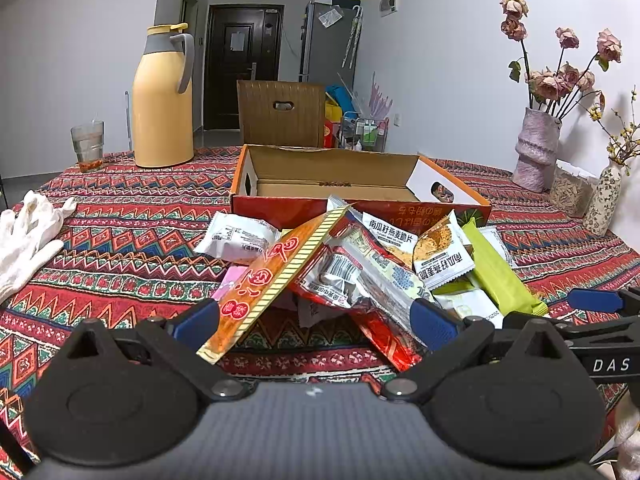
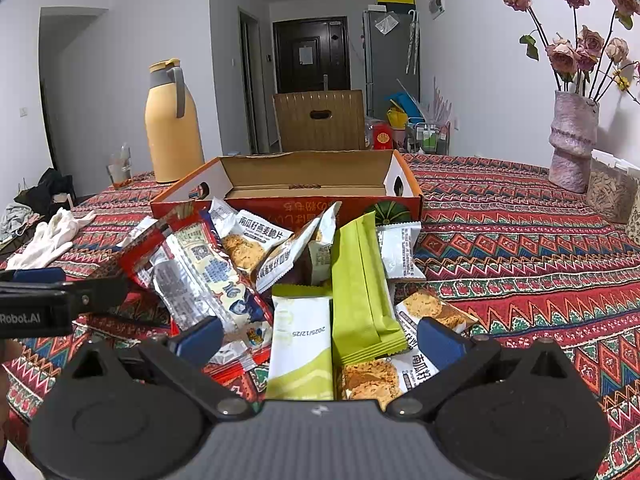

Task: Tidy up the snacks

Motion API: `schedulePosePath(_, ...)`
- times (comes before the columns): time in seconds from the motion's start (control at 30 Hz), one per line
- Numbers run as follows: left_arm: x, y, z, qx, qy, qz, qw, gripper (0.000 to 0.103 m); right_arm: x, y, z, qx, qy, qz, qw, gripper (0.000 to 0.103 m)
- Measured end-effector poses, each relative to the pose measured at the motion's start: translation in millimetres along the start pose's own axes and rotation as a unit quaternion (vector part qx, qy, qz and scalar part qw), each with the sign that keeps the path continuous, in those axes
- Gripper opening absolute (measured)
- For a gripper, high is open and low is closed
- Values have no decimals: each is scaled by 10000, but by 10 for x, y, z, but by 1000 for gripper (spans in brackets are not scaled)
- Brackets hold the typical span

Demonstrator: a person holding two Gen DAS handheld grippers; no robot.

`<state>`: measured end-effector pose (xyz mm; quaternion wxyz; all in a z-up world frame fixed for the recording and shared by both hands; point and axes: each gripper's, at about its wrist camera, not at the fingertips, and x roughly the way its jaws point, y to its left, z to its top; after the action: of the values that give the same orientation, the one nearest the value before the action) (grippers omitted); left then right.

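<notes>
Cardboard box (image 1: 332,168) sits open mid-tabletop (image 1: 132,216), snack packets (image 2: 300,280) heaped against its near edge; bare cloth flanks them. Left hand-held gripper (image 1: 316,320) and right hand-held gripper (image 2: 320,336) gape wide, empty.

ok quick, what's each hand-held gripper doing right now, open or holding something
Left hand-held gripper: open, holding nothing, fingers either side of the snack pile.
Right hand-held gripper: open, holding nothing, over the same snacks.
</notes>
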<state>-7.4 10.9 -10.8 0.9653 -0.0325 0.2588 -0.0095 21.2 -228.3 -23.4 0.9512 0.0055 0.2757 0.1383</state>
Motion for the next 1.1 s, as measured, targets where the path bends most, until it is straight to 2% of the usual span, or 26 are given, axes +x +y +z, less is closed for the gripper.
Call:
schedulePosePath(0.97, -28, -13, 21, 4, -49, -24, 10000, 103, -18, -2, -5, 10, -37, -23, 10000, 103)
schedulePosePath(1.1, -30, -13, 21, 8, -58, -30, 10000, 103, -21, 1, -8, -20, -51, 12, 10000, 100)
